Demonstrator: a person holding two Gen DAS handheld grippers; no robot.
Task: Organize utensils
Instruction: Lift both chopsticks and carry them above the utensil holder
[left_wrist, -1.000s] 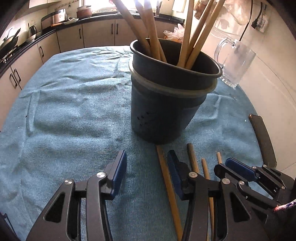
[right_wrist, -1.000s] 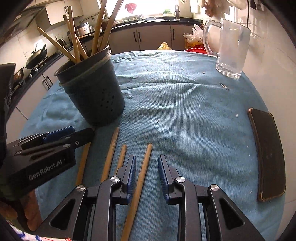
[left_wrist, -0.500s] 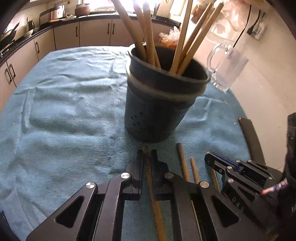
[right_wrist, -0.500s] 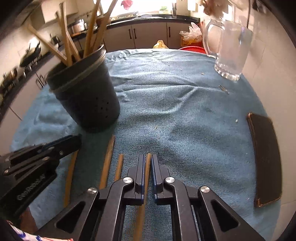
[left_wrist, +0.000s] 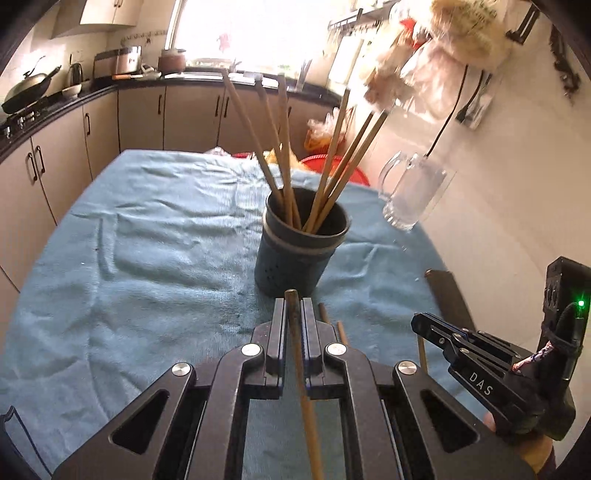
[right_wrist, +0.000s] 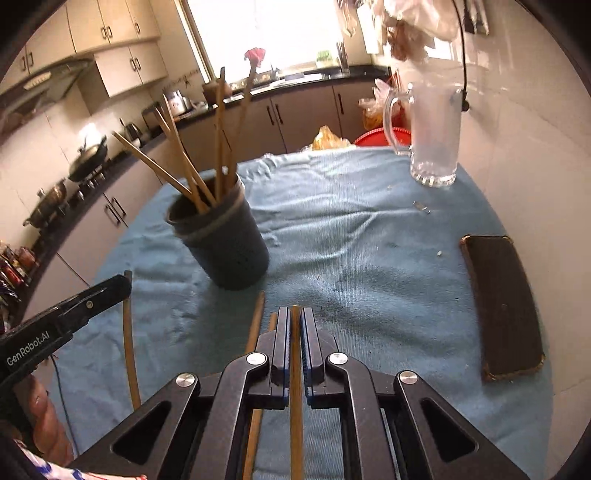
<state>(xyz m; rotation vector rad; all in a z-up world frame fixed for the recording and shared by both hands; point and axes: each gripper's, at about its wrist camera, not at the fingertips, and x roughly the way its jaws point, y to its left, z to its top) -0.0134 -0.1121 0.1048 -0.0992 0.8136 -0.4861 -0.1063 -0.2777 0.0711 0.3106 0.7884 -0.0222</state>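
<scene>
A dark round utensil holder (left_wrist: 295, 258) (right_wrist: 229, 254) stands on the blue cloth with several wooden chopsticks fanned out of it. My left gripper (left_wrist: 293, 303) is shut on a wooden chopstick (left_wrist: 301, 369), raised above the cloth just in front of the holder. My right gripper (right_wrist: 295, 312) is shut on another wooden chopstick (right_wrist: 295, 406), also lifted, to the holder's right. The right wrist view has the left gripper (right_wrist: 123, 282) at the left edge, its stick (right_wrist: 129, 354) hanging below. Two loose chopsticks (right_wrist: 255, 325) (left_wrist: 324, 314) lie on the cloth between the grippers.
A glass mug (left_wrist: 410, 199) (right_wrist: 436, 144) stands at the back right near the white wall. A dark flat case (right_wrist: 502, 306) (left_wrist: 445, 291) lies along the right edge of the blue cloth (left_wrist: 129, 258). Kitchen cabinets and a stove line the left and back.
Both grippers went from open around a chopstick on the cloth to shut on it. Both then rose and drew back from the holder, carrying their sticks up.
</scene>
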